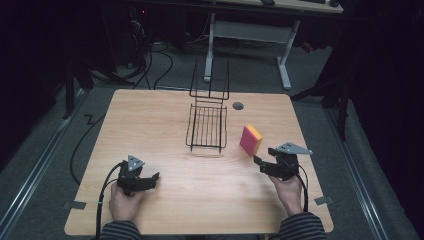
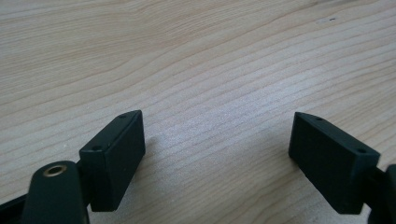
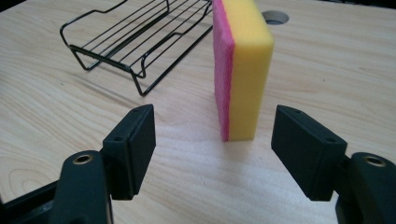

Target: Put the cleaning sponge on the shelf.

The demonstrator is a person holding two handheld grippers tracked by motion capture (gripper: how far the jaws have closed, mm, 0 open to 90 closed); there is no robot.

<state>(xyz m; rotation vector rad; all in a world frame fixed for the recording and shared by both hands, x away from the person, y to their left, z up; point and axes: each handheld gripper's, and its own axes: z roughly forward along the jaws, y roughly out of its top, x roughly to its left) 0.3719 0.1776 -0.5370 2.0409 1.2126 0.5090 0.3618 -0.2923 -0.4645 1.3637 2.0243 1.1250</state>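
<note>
Right gripper view, sponge upright, rack behind

Sponge standing on edge on the wooden table

The sponge is a rectangular block, yellow foam with a pink scouring layer on one broad face. It stands upright on a narrow edge, touching nothing else, on the table's right half, just right of the black wire rack.
</note>
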